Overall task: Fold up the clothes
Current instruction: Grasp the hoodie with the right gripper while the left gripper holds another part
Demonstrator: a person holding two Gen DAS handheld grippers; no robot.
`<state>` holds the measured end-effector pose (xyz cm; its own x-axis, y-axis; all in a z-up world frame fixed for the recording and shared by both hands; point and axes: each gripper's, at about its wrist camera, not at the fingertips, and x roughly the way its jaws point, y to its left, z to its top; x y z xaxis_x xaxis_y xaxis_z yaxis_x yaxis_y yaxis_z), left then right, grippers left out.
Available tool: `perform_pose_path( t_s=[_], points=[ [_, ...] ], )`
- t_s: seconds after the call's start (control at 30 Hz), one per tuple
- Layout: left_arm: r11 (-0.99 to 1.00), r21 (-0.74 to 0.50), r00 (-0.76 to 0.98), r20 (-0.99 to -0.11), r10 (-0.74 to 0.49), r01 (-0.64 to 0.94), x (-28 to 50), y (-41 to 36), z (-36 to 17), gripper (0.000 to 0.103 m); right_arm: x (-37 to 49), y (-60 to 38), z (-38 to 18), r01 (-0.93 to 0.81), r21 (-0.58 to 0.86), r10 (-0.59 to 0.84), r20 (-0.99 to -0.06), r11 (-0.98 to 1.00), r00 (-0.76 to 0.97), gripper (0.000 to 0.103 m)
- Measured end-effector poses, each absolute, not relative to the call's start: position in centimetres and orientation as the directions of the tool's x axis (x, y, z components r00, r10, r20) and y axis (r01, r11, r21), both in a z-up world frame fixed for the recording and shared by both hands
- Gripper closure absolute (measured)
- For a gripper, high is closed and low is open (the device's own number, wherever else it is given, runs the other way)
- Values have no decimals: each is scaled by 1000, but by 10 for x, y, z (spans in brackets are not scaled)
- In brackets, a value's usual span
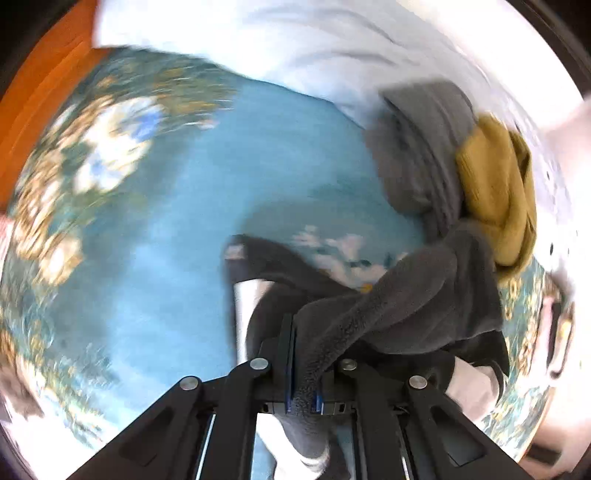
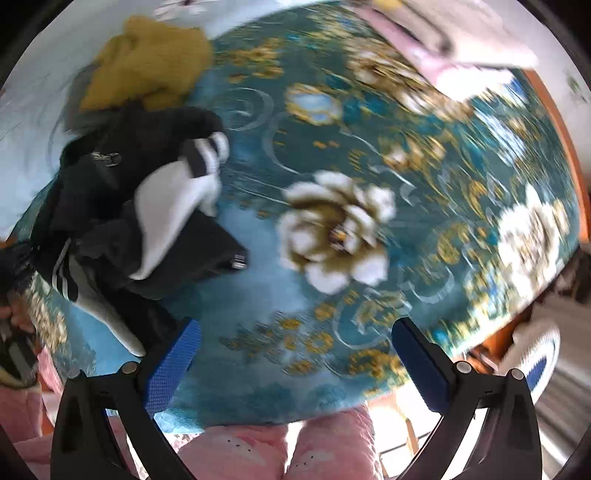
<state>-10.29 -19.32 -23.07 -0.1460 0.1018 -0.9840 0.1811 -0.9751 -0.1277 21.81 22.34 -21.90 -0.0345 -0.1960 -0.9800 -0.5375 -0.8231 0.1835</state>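
Note:
My left gripper (image 1: 304,369) is shut on a dark grey fleece garment (image 1: 399,306), which hangs from the jaws and trails to the right above the blue floral blanket (image 1: 177,229). In the right wrist view the same garment (image 2: 122,192) is black with white panels and striped cuffs, bunched at the left and lifted off the blanket (image 2: 332,155). My right gripper (image 2: 295,354) is open and empty over the blanket's near edge. A mustard yellow garment (image 1: 498,184) lies beyond the dark one; it also shows in the right wrist view (image 2: 147,62). Both views are blurred by motion.
A grey garment (image 1: 424,147) and a pale blue sheet (image 1: 295,40) lie at the back. A folded pink and grey item (image 2: 443,33) sits at the far right edge. An orange wooden frame (image 1: 40,81) borders the bed. Pink quilted cloth (image 2: 266,450) is below.

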Motion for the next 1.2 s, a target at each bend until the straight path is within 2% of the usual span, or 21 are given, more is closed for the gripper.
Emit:
perform_pose_path(
  t_s=[0.2,0.3,0.47,0.7,1.0,1.13,1.2],
  points=[
    [-967,-106,-158,-985,70,231,-49,-234,-206,97,179,213,-218,-458,285,-255,-959,-842,-126,0],
    [-970,-99,-162,-985,63,222,-31,-223,-192,97,154,215,-217,-427,354,-297,-934,-832,-196,0],
    [-989,18,-166,-985,-42,145,-12,-182,-176,97,113,221,-230,-382,470,-397,-881,-796,-257,0],
    [-978,76,-115,-988,-100,196,-6,-154,-174,97,60,225,-272,-285,539,-507,-842,-793,-182,0],
    [-960,96,-64,-991,-117,264,-1,-152,-182,97,-11,213,-318,-188,522,-518,-852,-832,-74,1],
    [-954,99,-38,-993,-114,283,2,-159,-188,97,-28,196,-341,-131,481,-486,-874,-867,6,10],
    [-956,114,-17,-992,-123,272,4,-160,-195,97,-28,189,-349,-122,445,-452,-892,-887,31,24]
  ],
)
